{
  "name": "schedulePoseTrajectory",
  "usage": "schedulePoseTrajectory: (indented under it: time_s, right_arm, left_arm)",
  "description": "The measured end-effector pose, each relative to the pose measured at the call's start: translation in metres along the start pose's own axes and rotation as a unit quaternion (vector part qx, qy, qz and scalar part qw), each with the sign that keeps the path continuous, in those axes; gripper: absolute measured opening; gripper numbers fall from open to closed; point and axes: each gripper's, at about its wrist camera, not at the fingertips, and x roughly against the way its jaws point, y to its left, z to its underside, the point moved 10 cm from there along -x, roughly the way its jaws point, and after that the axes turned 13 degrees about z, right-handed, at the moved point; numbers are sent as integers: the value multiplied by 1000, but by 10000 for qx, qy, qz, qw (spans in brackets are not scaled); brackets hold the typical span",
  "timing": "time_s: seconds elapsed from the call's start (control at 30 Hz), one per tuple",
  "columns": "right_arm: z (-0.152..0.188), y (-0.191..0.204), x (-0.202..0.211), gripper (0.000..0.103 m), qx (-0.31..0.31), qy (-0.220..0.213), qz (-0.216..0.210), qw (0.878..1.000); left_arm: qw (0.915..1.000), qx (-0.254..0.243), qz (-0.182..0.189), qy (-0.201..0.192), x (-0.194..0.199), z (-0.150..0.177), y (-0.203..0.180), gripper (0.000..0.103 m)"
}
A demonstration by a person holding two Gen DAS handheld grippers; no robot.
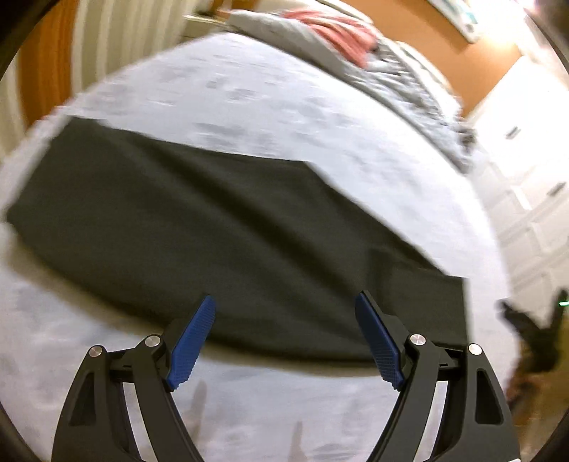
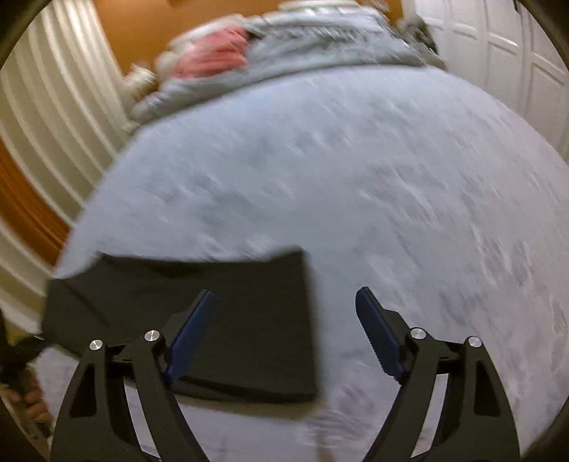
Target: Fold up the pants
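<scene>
Dark grey pants (image 1: 220, 227) lie flat and folded lengthwise on a light grey bed (image 1: 270, 106). In the left wrist view they stretch from far left to near right. My left gripper (image 1: 284, 302) is open and empty, hovering above the pants' near edge. In the right wrist view the pants' right end (image 2: 249, 320) lies at lower left with a layered near edge. My right gripper (image 2: 282, 296) is open and empty above that end; its left finger is over the cloth, its right finger over bare bed (image 2: 355, 177). Both views are motion-blurred.
A grey quilt (image 1: 402, 67) and pink cloth (image 1: 338, 32) are piled at the bed's far end. Orange wall and pale curtains (image 2: 53, 117) are on the left, white panelled doors (image 2: 505, 60) on the right. The other gripper and hand (image 2: 21, 376) show at the edge.
</scene>
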Motion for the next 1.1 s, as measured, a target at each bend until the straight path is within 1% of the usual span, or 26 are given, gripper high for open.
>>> schedulePoseTrajectory:
  time_s: [0.03,0.1,0.17,0.23,0.27,0.33,0.37,0.43,0.47,0.5,0.57,0.6,0.7,0.73,0.77,0.8,0.83,0.87,0.9,0.93,0.97,1.0,1.03,1.07,1.1]
  right_arm:
    - [6,-4,-3,79,63,59,67,9999]
    - [10,-2,-6,79,236,107,98,9996]
    - [11,2,-6,81,352,82,181,9992]
    - [25,5,-4,83,512,63,243,9984]
    - [26,8,-6,84,576,65,264,9980]
    - [31,14,-8,85,712,100,237,9971]
    - [35,14,-9,85,784,110,250,9965]
    - [41,17,-9,87,923,114,300,9952]
    - [42,19,-10,88,1006,115,333,9943]
    - [42,20,-10,88,1053,109,356,9937]
    - [41,21,-12,88,1098,109,400,9931]
    - [41,21,-11,88,1068,113,392,9934]
    - [36,18,-5,89,891,13,311,9955]
    - [34,16,-2,89,832,-21,292,9961]
    - [32,13,0,91,771,-56,292,9966]
    - [30,10,0,92,706,-90,304,9970]
    - [30,6,-4,92,635,-52,316,9975]
    - [31,5,-10,92,611,56,287,9977]
    - [36,5,-18,92,590,231,217,9978]
    - [39,5,-23,92,568,349,161,9976]
    - [42,6,-28,92,519,459,92,9976]
    - [46,10,-32,92,454,568,-47,9973]
    - [48,13,-32,92,427,629,-195,9969]
    - [50,19,-33,92,405,687,-372,9961]
    - [51,22,-34,92,405,711,-462,9956]
  left_arm:
    - [9996,20,248,146,-17,1,-15,78]
    - [9980,-24,486,397,-47,3,-39,78]
    - [9967,-132,508,622,-72,8,-55,78]
    - [9947,-152,536,860,-99,15,-66,78]
    - [9940,-134,562,926,-107,18,-69,77]
    - [9923,-117,592,1081,-123,26,-74,73]
    - [9928,-198,507,1070,-126,30,-74,65]
    - [9925,-633,219,1022,-128,32,-77,35]
    - [9911,-736,208,1089,-129,35,-79,6]
    - [9907,-716,280,1123,-129,35,-80,6]
    - [9920,-764,365,933,-122,28,-87,5]
    - [9924,-865,415,777,-114,21,-93,5]
    - [9935,-916,547,400,-89,2,-100,5]
    - [9943,-917,489,236,-77,-5,-94,5]
    - [9954,-881,340,177,-72,-8,-85,6]
    - [9959,-875,111,176,-70,-9,-73,8]
    - [9949,-924,-237,318,-75,-6,-55,10]
    - [9936,-880,-460,540,-81,0,-40,11]
    - [9924,-689,-714,724,-83,8,-22,11]
    - [9943,-545,-619,674,-79,10,-19,12]
    - [9965,-445,-453,535,-70,8,-20,12]
    - [9980,-421,-337,331,-57,5,-24,17]
    - [9982,-521,-273,103,-40,-1,-28,24]
    - [9974,-654,-303,-66,-26,-5,-30,44]
    - [9955,-777,-444,-312,-7,-11,-27,53]
